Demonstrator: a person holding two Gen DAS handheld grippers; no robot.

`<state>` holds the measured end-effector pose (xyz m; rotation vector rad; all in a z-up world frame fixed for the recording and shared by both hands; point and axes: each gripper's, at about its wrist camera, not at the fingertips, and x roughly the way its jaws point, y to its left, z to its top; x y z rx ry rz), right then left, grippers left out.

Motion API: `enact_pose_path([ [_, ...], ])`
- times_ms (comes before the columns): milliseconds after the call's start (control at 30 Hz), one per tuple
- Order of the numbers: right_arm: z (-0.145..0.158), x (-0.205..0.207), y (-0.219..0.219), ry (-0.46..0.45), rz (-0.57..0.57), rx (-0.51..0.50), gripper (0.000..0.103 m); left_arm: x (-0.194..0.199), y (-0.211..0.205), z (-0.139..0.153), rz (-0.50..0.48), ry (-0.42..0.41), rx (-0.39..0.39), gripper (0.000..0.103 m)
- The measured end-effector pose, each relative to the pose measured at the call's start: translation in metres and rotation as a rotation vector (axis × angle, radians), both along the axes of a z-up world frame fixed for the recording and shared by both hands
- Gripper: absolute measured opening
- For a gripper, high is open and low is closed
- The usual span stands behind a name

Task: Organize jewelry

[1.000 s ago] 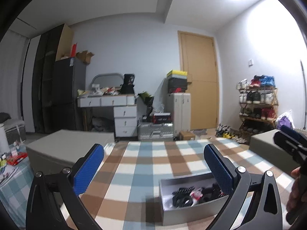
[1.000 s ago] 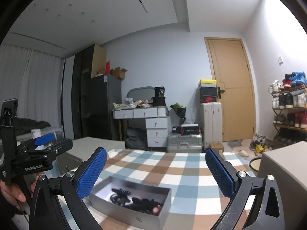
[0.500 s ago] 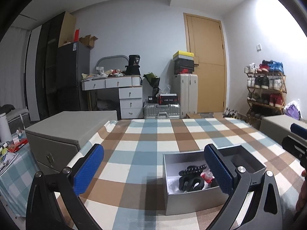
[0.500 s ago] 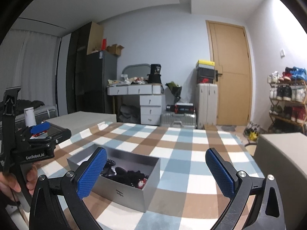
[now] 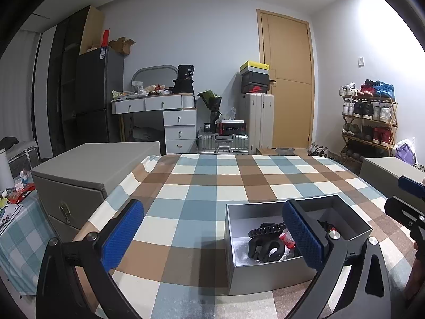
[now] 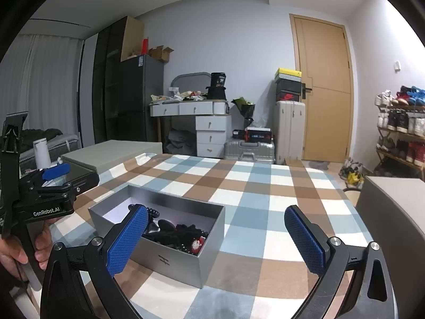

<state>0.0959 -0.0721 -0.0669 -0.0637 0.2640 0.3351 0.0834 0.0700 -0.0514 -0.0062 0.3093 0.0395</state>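
Observation:
A silver open box [image 5: 268, 272] [image 6: 170, 261] sits on the checkered tablecloth. It holds black hair claws [image 5: 264, 244], dark beaded pieces [image 6: 183, 232] and a small red-and-white item [image 6: 196, 244]. My left gripper [image 5: 212, 235] is open and empty, above the table just left of the box, its right finger in front of the box. My right gripper [image 6: 216, 239] is open and empty, above the box's right end. Each gripper's body shows at the edge of the other's view.
Grey storage boxes [image 5: 90, 167] [image 6: 393, 207] flank the checkered table [image 5: 212, 186]. Behind stand a white desk with drawers [image 5: 170, 117], suitcases [image 5: 223, 143], a wooden door [image 5: 288, 85] and a shoe rack [image 5: 369, 117].
Both grippers have tilted down and moved closer to the table, so the box now appears larger and its contents show more plainly. Both stay open.

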Motion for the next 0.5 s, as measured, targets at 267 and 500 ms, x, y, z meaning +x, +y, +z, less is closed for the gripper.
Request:
enact_pose_path([
  [267,0.0003,0.0000,0.0004,0.000,0.000,0.000,0.103,0.0004,0.0000,0.0010,0.006,0.001,-0.001,0.102],
  [500,0.0003,-0.0003,0.0008,0.000,0.000,0.000,0.103,0.0005,0.0000,0.0010,0.006,0.001,-0.001,0.102],
])
